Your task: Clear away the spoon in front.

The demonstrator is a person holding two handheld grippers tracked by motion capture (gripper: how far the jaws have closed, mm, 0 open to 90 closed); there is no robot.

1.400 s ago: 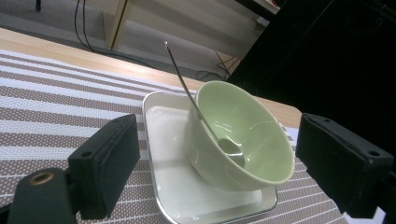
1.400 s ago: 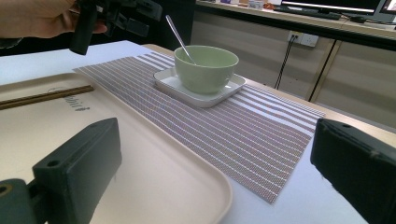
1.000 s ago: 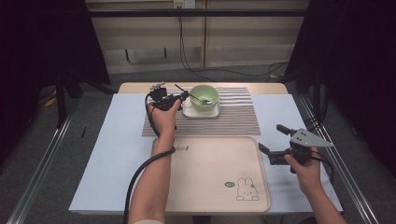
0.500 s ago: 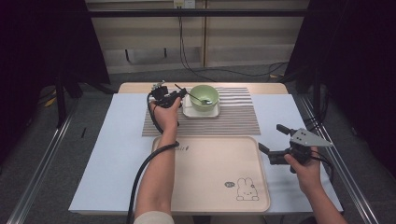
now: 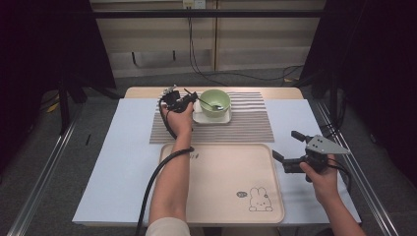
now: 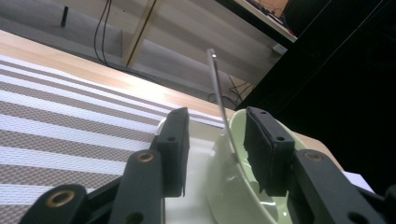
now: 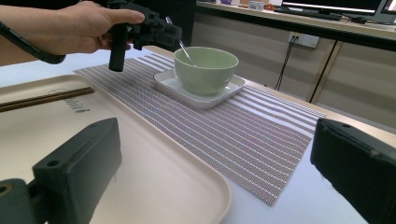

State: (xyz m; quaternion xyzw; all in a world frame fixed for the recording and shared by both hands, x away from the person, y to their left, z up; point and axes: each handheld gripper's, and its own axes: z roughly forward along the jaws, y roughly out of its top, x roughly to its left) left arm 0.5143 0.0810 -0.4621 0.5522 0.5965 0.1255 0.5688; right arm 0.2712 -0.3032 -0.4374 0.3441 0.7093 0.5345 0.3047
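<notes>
Jaws of left hand-held gripper (image 6: 212, 154) have just been closing around spoon (image 6: 219, 100), still apart.

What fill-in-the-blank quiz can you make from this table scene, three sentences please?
1. The green bowl stands on a white ____.
2. The left tool has its jaws either side of the handle of the ____ leaning in the bowl.
3. The chopsticks lie on the beige ____.

Missing words: plate; spoon; tray
</notes>
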